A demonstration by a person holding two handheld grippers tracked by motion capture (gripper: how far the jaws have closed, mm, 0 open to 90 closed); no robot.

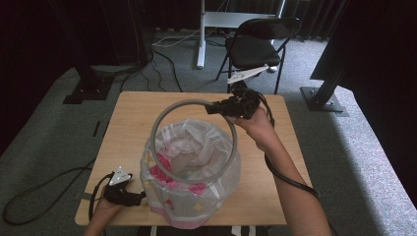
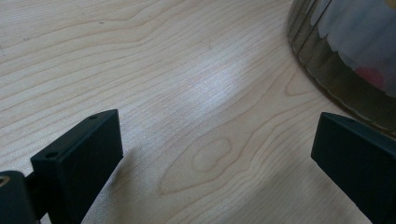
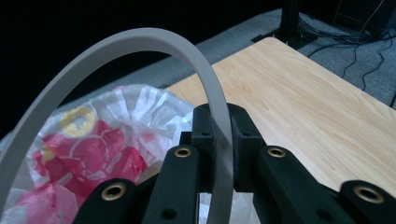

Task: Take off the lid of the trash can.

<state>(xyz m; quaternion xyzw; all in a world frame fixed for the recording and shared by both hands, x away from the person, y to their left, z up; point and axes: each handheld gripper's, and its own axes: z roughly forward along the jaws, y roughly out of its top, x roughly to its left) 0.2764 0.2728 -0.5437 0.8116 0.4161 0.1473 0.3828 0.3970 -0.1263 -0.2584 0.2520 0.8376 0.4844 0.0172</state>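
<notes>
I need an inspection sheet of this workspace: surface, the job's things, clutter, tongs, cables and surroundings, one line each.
Surface: light wooden table, bare wood around the bin.
Job's things: grey ring lifted and tilted above the bin; the bin is lined with a white bag with pink and yellow print.
Clutter: nothing seen.
Tongs: right tongs shut on the grey ring at its far edge; left tongs open over bare wood beside the bin, holding nothing.
Cables: one trails from each tool; a black cable lies on the floor at the left, more near the white stand.
Surroundings: grey carpet, black folding chair, white stand, dark curtains.
</notes>
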